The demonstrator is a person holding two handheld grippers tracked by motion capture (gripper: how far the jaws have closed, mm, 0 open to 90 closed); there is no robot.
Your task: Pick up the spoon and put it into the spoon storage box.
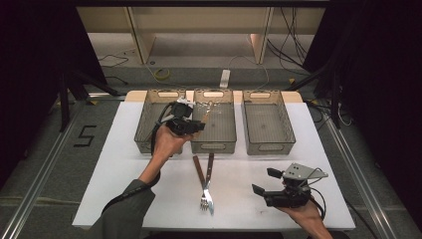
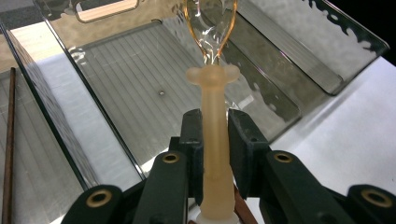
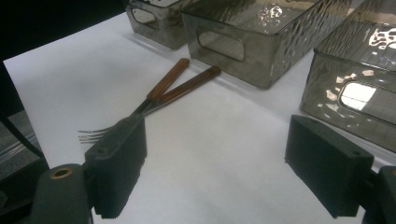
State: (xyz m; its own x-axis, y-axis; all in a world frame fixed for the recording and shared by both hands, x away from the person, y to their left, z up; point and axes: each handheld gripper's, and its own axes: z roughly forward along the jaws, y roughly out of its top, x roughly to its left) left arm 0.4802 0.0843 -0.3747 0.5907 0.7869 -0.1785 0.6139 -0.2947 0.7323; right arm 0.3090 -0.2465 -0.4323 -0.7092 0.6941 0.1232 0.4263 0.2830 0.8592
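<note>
High view: a white table [image 1: 119, 164] carries three smoked clear bins in a row at its far side. The left claw [image 1: 198, 125] hangs over the near left part of the middle bin [image 1: 214, 144], grasping a pale translucent plastic spoon [image 1: 205, 115] whose bowl end reaches ahead of the claw, away from the person and over the bin's floor. Nearer the person than this claw, a fork [image 1: 201, 185] and a knife [image 1: 209, 184] with brown wooden handles lie on the table, handles towards the bins, tips towards the person, nearly touching at the tips. The right claw [image 1: 263, 182] hovers low at the near right of the table, released, jaws wide, well apart from the cutlery.

Left gripper view: the spoon [image 2: 214, 140] runs straight up between the two black jaws, which clamp its frosted handle about midway. Its long axis lines up with the claw, and the clear amber-rimmed bowl points ahead over the ribbed floor of the middle bin [image 2: 135, 93]. It looks light, stiff and smooth, likely a little slippery and able to crack if squeezed hard; the thicker handle is the sensible place to hold, as now.

Right gripper view: the right claw [image 3: 215, 161] stands empty. Ahead and to the left of it the fork [image 3: 140, 107] and knife [image 3: 187, 88] lie crossed, handles pointing away towards the bins
</note>
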